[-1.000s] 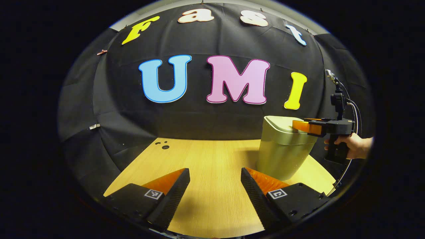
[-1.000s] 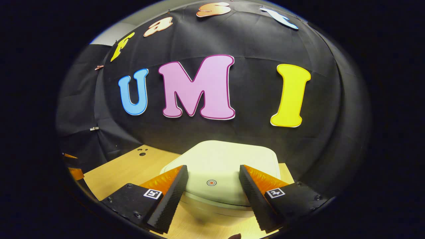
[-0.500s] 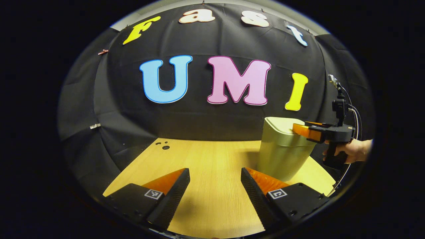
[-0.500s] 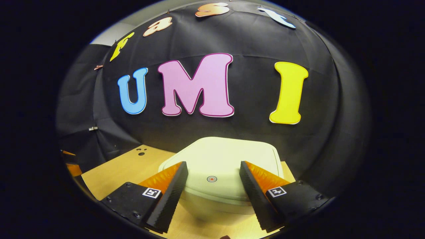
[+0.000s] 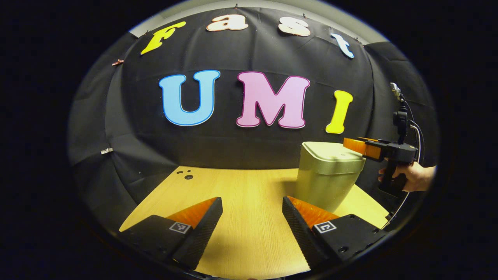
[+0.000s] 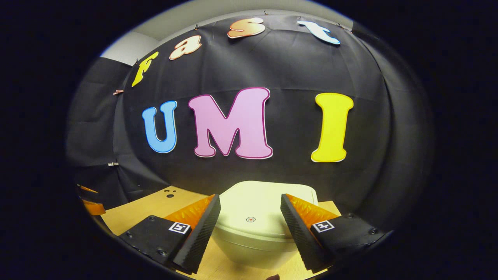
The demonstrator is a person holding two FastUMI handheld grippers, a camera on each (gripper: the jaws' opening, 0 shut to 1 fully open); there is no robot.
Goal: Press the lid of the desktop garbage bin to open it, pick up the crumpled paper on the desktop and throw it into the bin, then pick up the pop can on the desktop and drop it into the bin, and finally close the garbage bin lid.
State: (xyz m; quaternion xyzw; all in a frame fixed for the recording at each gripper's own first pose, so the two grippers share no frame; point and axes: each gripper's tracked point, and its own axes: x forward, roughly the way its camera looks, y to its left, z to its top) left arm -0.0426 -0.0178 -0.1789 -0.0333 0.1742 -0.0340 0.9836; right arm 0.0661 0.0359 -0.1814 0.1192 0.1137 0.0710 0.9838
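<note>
The pale green bin (image 5: 327,179) stands on the wooden table (image 5: 241,202) at the right, its lid (image 5: 330,152) lying flat and shut. In the right gripper view the lid (image 6: 268,202) carries a small red ring mark (image 6: 251,219) between my fingers. My right gripper (image 6: 250,204) hovers open just above the lid's near edge. In the left gripper view that right gripper (image 5: 351,144) sits level with the lid's right rim, held by a hand (image 5: 414,179). My left gripper (image 5: 252,208) stands open over bare table, left of the bin.
A black cloth wall closes the back and sides right behind the bin. Small dark holes (image 5: 187,175) mark the table's far left corner. In the right gripper view the left gripper (image 6: 91,204) peeks in at the far left edge.
The right gripper dipped onto the lid's edge half a second ago, then rose and drew back to the right. The lid looks shut throughout. The left gripper barely shifted.
</note>
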